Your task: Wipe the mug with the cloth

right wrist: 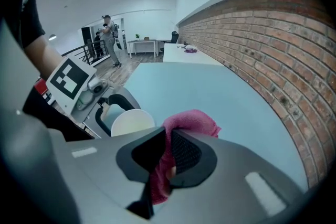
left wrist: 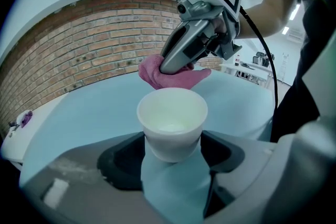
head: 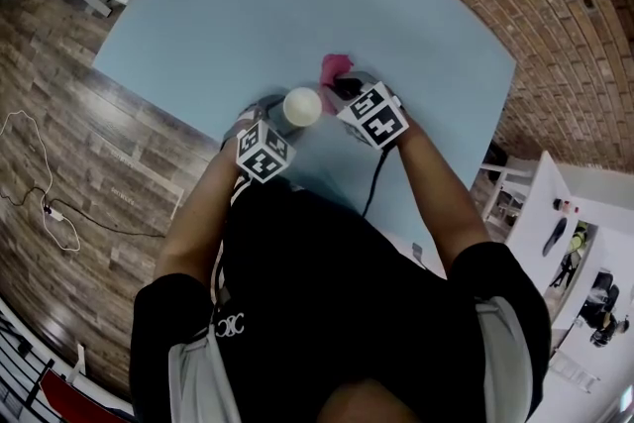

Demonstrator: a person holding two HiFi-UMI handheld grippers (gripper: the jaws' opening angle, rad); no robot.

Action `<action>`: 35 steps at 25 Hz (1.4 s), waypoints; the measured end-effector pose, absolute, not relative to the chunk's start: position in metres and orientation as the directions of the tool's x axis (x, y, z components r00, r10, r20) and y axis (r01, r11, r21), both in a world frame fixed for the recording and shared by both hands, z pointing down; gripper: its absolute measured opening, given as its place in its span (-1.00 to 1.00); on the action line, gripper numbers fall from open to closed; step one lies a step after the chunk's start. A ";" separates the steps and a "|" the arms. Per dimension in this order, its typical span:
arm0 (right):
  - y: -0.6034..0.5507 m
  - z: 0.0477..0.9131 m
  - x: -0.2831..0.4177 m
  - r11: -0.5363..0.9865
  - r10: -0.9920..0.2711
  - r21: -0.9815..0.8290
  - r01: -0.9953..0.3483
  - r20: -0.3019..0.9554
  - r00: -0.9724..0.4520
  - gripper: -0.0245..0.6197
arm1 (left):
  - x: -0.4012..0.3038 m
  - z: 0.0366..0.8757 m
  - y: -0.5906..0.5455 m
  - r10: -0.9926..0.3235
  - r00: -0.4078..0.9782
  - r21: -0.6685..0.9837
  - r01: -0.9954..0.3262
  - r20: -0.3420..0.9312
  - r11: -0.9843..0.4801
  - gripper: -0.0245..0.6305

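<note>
While between the left tongs (left wrist: 173, 148), mug (left wrist: 172, 122) upright, mouth up.

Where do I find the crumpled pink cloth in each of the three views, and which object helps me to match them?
Head view: the pink cloth shows at upper centre, at the tip of the right gripper.
Left gripper view: upper centre, pinched by that gripper, behind the round white mug.
Right gripper view: centre, between the jaws.
Shared landmark: that mug, beside the cloth in all three.

White mug (left wrist: 172, 123) upright, seemingly empty; bunched pink cloth (left wrist: 173, 75) just behind it.
</note>
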State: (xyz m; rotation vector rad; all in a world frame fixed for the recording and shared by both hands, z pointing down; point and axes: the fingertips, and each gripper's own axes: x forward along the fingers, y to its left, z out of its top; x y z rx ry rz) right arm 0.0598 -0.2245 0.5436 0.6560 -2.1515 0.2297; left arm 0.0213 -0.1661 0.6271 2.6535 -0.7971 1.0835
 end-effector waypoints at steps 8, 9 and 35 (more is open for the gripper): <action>-0.234 0.565 0.060 0.862 -0.336 0.087 -0.500 0.837 -0.432 -0.81 | 0.023 0.626 -0.166 -0.413 0.586 -0.048 -0.536 0.697 -0.843 0.16; -0.237 0.568 0.064 0.861 -0.337 0.097 -0.500 0.845 -0.415 -0.81 | 0.022 0.626 -0.167 -0.414 0.584 -0.049 -0.537 0.698 -0.842 0.16; -0.216 0.629 0.081 0.653 -0.143 -0.420 -0.630 0.748 -0.648 -0.81 | 0.019 0.630 -0.166 -0.405 0.554 -0.046 -0.549 0.727 -0.834 0.16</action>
